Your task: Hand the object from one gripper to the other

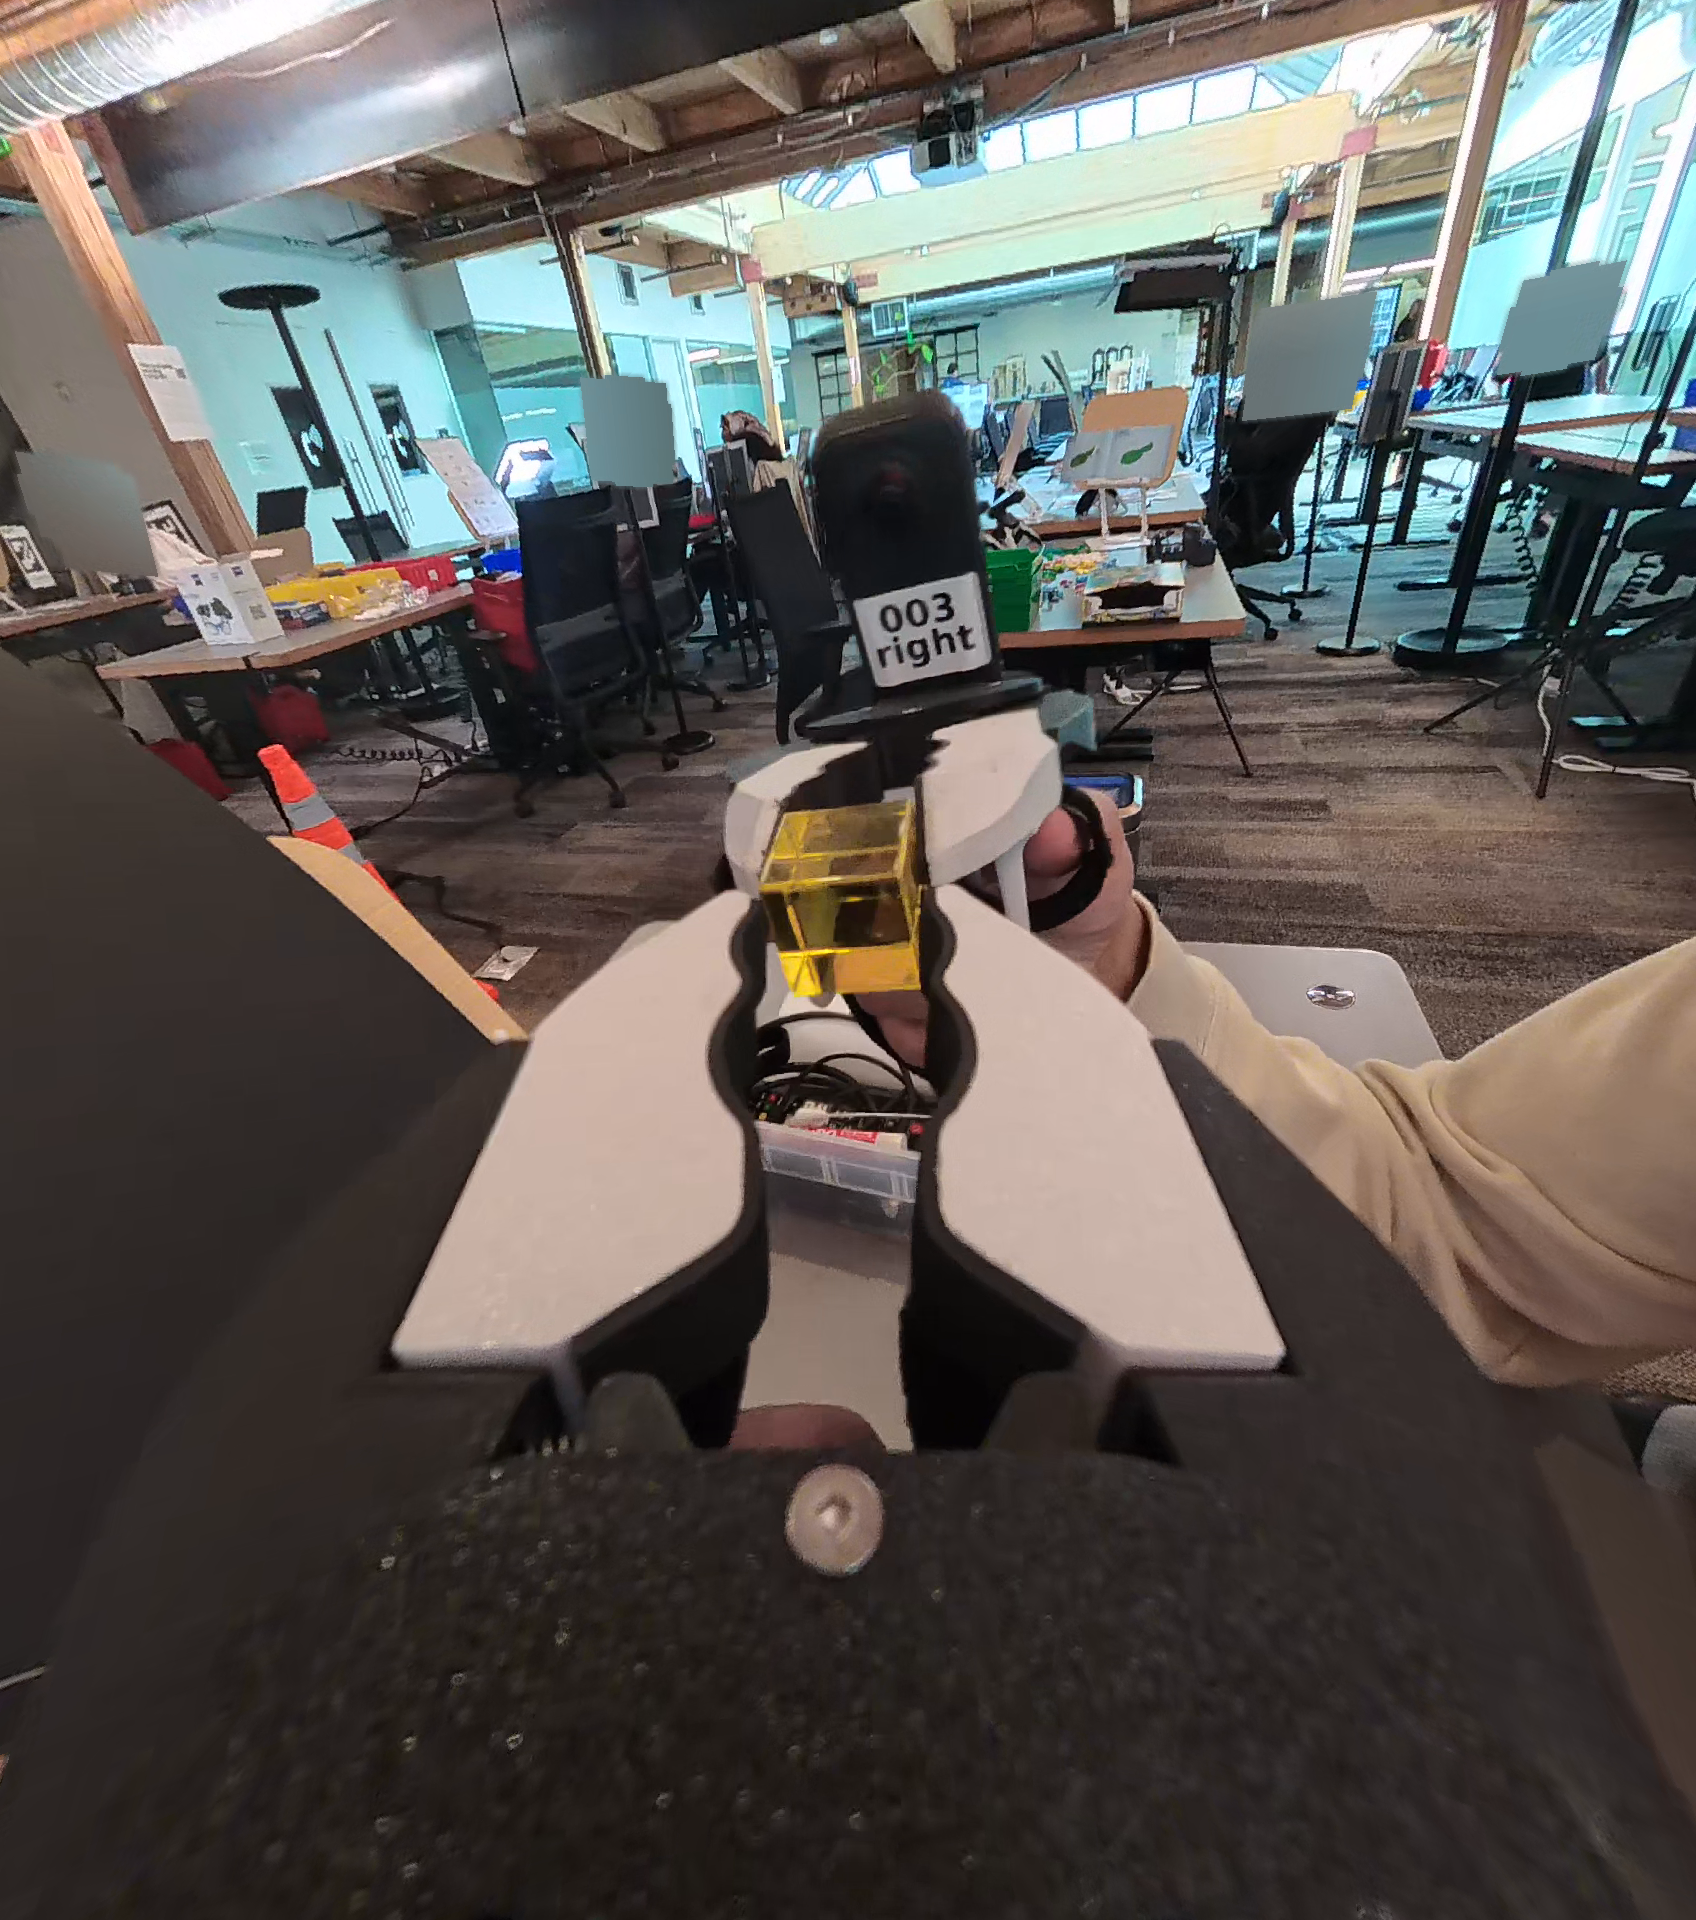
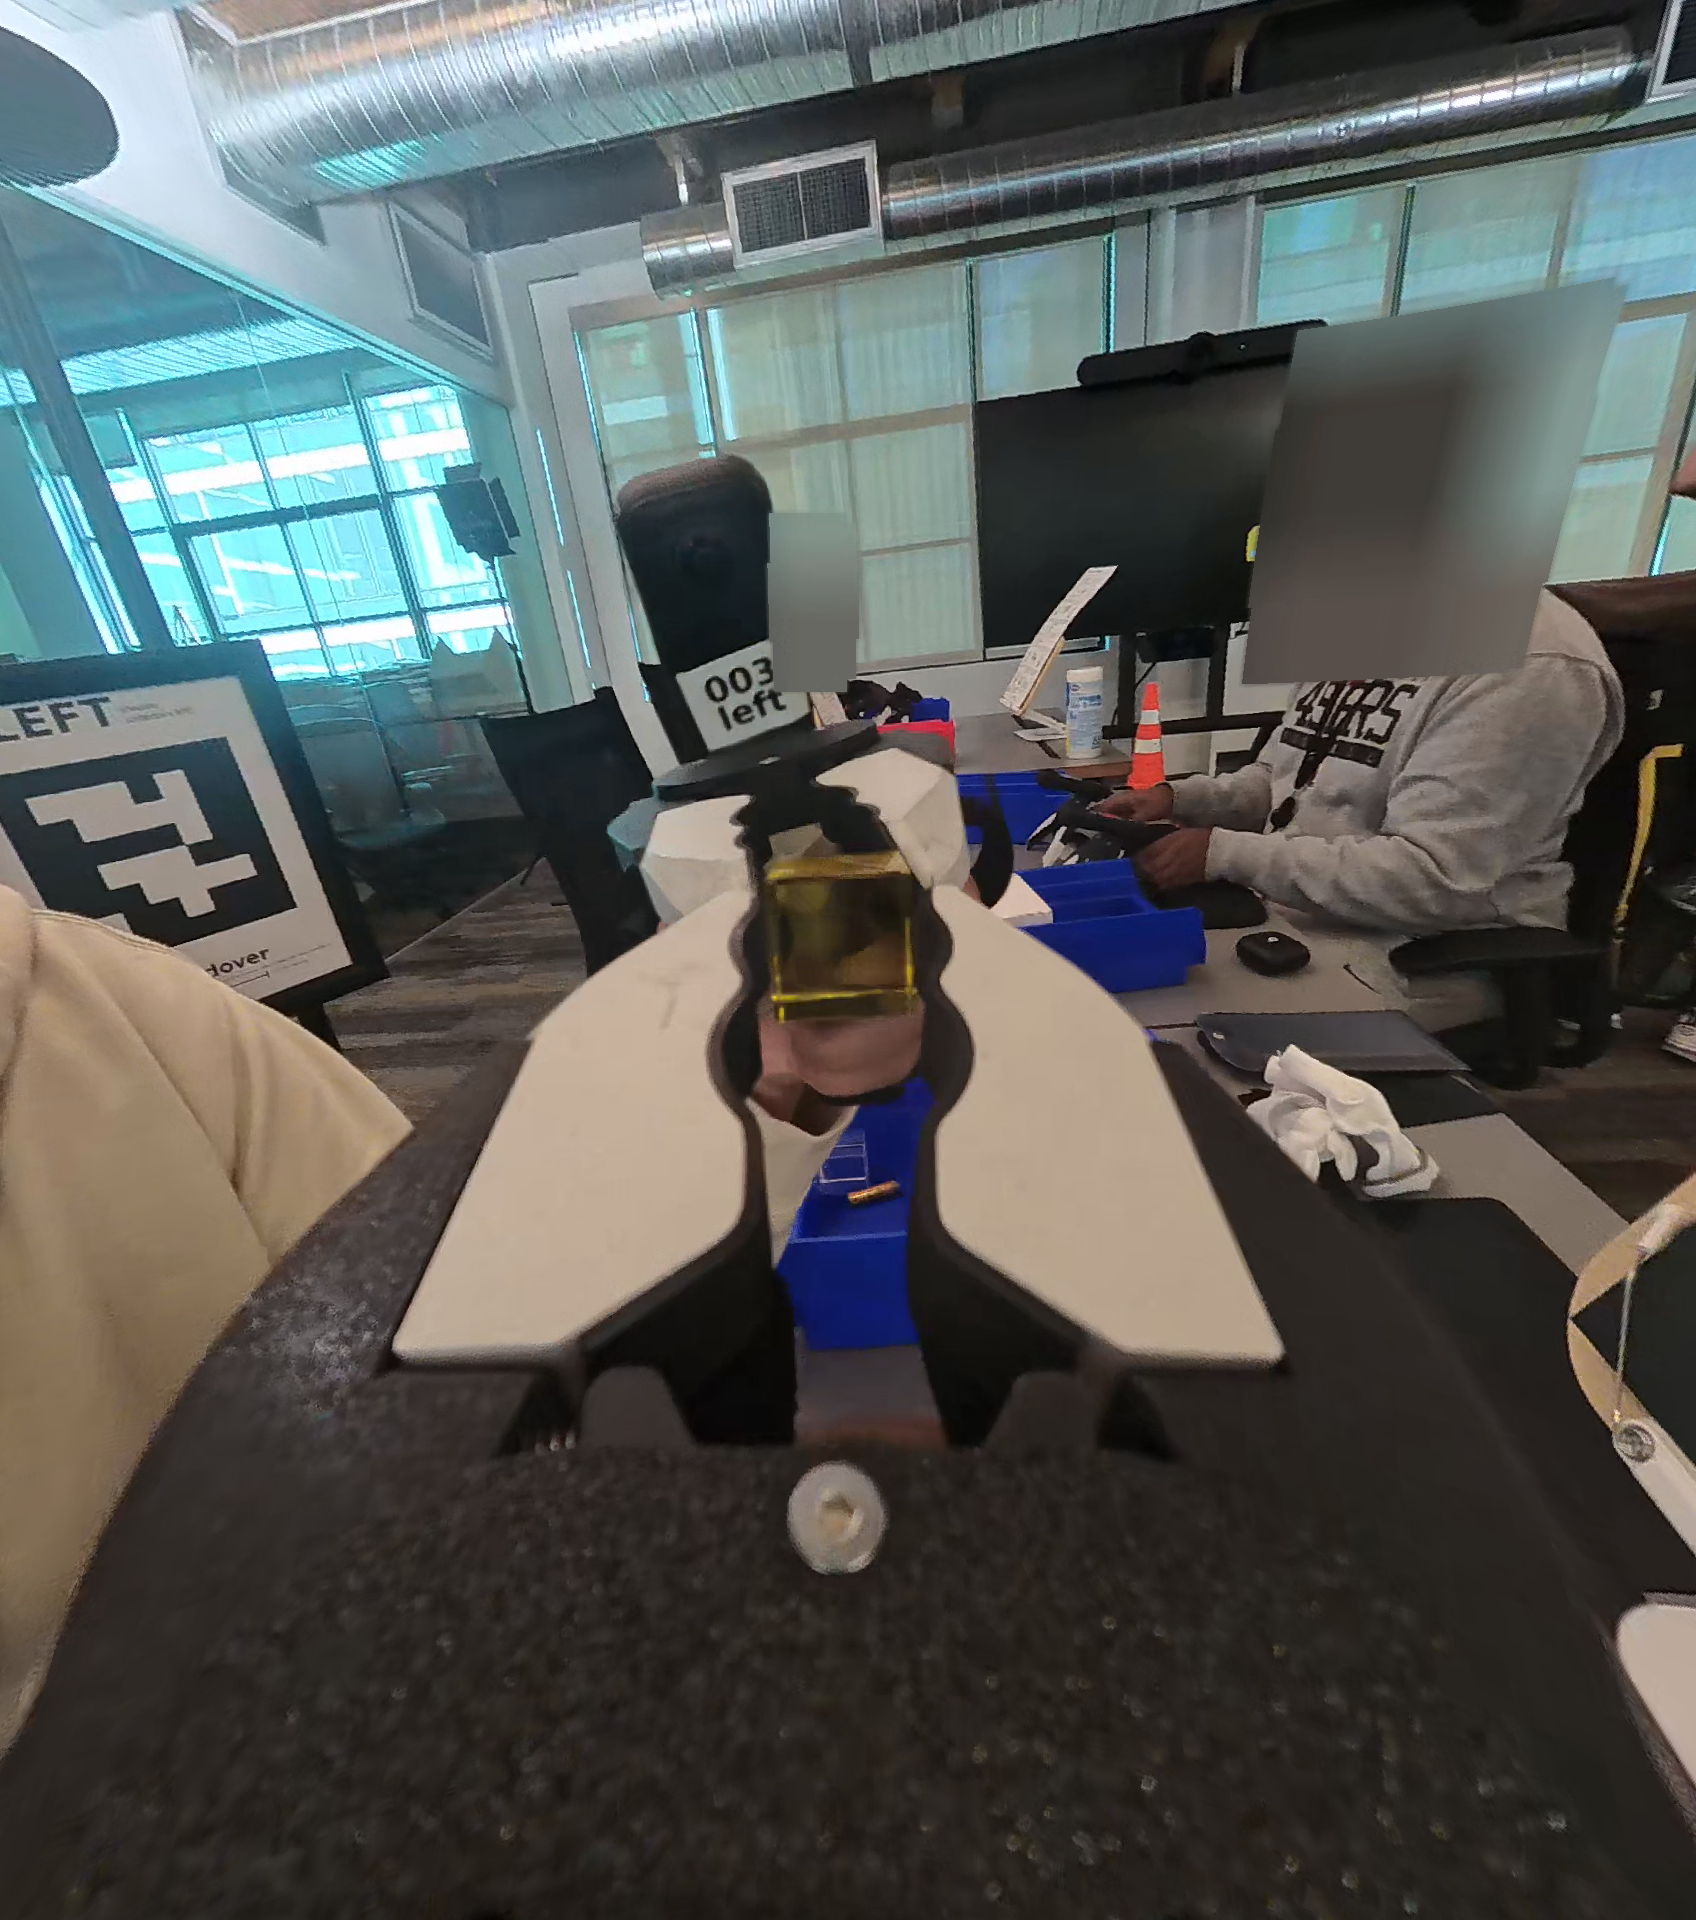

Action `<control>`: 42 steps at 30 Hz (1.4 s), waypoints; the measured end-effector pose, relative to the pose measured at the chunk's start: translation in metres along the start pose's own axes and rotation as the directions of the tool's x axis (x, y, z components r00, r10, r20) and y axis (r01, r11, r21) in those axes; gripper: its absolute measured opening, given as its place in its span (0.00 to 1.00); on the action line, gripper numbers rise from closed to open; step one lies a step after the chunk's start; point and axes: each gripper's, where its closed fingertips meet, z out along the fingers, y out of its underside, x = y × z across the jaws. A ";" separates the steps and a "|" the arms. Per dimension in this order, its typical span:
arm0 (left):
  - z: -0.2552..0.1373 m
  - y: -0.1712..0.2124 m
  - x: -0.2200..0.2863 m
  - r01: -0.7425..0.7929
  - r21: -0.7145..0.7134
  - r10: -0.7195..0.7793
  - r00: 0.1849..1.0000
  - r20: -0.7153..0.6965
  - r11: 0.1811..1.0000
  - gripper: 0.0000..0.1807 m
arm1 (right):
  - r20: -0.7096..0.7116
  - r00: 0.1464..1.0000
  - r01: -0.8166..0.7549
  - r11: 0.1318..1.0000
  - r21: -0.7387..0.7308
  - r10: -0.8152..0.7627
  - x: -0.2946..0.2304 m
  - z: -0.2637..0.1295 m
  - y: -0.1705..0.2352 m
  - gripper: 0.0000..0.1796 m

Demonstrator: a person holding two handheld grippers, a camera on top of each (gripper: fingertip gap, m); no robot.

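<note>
A clear yellow cube (image 1: 842,902) hangs in mid-air between two grippers that face each other tip to tip. My left gripper (image 1: 844,935) has its white fingers closed against the cube's near half. My right gripper (image 1: 854,821), opposite it, closes on the far half, held by a hand with a cream sleeve (image 1: 1446,1143). In the right wrist view the cube (image 2: 839,935) sits between my right gripper's (image 2: 839,951) tips. The left gripper (image 2: 823,842) presses on it from behind. Both seem to pinch the cube.
Below the grippers are a clear box of cables (image 1: 839,1153) and a white tabletop (image 1: 1322,997). An orange cone (image 1: 304,800) stands on the floor at left. Blue bins (image 2: 1114,935), a white cloth (image 2: 1332,1132) and a seated person (image 2: 1395,810) are at right, and a framed marker board (image 2: 127,821) at left. My two grippers' fingertips are within a few centimetres of each other.
</note>
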 end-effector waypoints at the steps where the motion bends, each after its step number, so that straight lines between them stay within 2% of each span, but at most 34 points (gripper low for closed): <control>1: -0.001 0.000 -0.001 0.011 -0.007 -0.011 1.000 -0.004 1.000 0.15 | -0.005 1.000 0.004 1.000 0.002 -0.004 0.000 0.001 0.000 0.15; 5: -0.003 0.001 -0.003 0.078 0.003 -0.078 0.996 -0.051 0.997 0.14 | -0.035 0.999 0.018 1.000 0.019 -0.018 0.001 0.003 -0.001 0.15; 8: -0.004 0.000 -0.013 0.184 0.023 -0.182 0.982 -0.048 0.983 0.15 | -0.085 0.994 0.078 0.996 0.045 -0.074 0.007 0.002 -0.004 0.21; 11: -0.010 -0.010 -0.024 0.293 0.110 -0.288 0.956 -0.061 0.950 0.15 | -0.175 0.969 0.192 0.979 0.070 -0.177 0.014 0.000 -0.010 0.22; 14: -0.015 -0.019 -0.036 0.432 0.213 -0.421 0.902 -0.095 0.876 0.15 | -0.330 0.886 0.347 0.938 0.007 -0.325 0.029 -0.001 -0.010 0.25; 16: -0.016 -0.020 -0.048 0.523 0.284 -0.519 0.849 -0.096 0.803 0.15 | -0.478 0.762 0.446 0.889 -0.100 -0.436 0.047 -0.003 -0.008 0.29; 18: -0.014 -0.017 -0.057 0.593 0.337 -0.596 0.796 -0.105 0.732 0.15 | -0.592 0.570 0.557 0.797 -0.233 -0.571 0.057 -0.008 -0.010 0.31; 21: -0.003 -0.011 -0.058 0.671 0.345 -0.664 0.731 -0.159 0.656 0.14 | -0.644 0.249 0.683 0.602 -0.413 -0.724 0.057 -0.009 -0.014 0.27; 23: 0.006 -0.007 -0.057 0.709 0.336 -0.694 0.696 -0.186 0.620 0.15 | -0.644 0.165 0.689 0.555 -0.467 -0.747 0.056 -0.006 -0.014 0.26; 25: 0.014 -0.004 -0.052 0.738 0.313 -0.709 0.669 -0.225 0.598 0.15 | -0.664 0.168 0.685 0.571 -0.453 -0.729 0.056 -0.006 -0.015 0.24; 28: 0.019 -0.004 -0.046 0.768 0.289 -0.721 0.639 -0.268 0.572 0.14 | -0.667 0.157 0.694 0.562 -0.450 -0.728 0.057 -0.010 -0.016 0.16; 31: 0.020 -0.005 -0.044 0.763 0.277 -0.717 0.644 -0.267 0.583 0.14 | -0.647 0.128 0.706 0.527 -0.474 -0.752 0.055 -0.010 -0.016 0.16; 36: 0.018 -0.003 -0.044 0.681 0.248 -0.655 0.731 -0.189 0.689 0.16 | -0.617 0.144 0.706 0.517 -0.485 -0.774 0.054 -0.010 -0.014 0.16; 39: 0.016 -0.003 -0.041 0.656 0.216 -0.631 0.754 -0.180 0.723 0.16 | -0.585 0.163 0.719 0.502 -0.481 -0.794 0.051 -0.007 -0.012 0.16; 42: 0.009 -0.002 -0.037 0.649 0.150 -0.618 0.758 -0.206 0.746 0.22 | -0.504 0.248 0.724 0.504 -0.472 -0.827 0.047 -0.005 -0.005 0.16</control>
